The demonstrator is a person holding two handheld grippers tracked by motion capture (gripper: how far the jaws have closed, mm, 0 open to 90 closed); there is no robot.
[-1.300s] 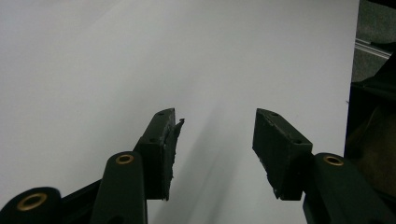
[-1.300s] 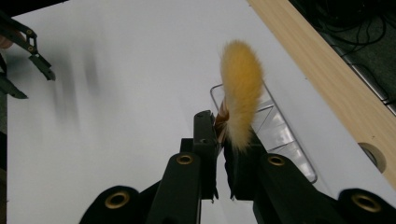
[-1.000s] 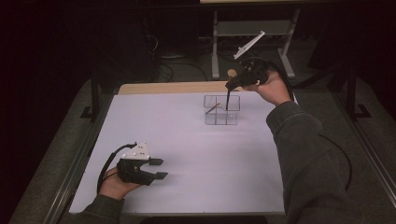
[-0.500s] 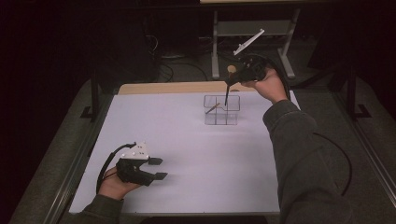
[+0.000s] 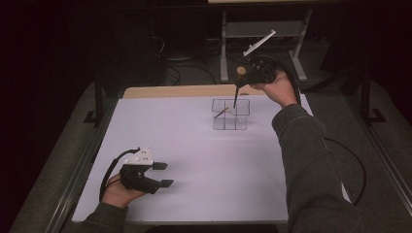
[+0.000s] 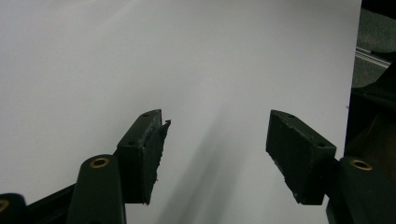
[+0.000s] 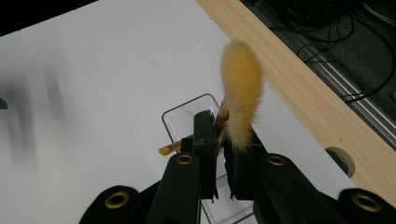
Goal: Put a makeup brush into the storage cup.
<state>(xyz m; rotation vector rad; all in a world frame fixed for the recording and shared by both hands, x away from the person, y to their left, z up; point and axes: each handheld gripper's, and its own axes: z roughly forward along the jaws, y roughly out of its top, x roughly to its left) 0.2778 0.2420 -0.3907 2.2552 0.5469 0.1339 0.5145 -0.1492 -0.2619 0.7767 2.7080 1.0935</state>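
Between right tongs (image 7: 223,154), brush (image 7: 240,100), bristles up.

White table (image 5: 204,160), clear compartment box (image 5: 231,115) standing on it, perhaps acrylic

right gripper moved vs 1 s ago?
Yes. In the high view the right gripper with the brush has gone up and toward the far edge, judged against the clear organizer, which stayed put.
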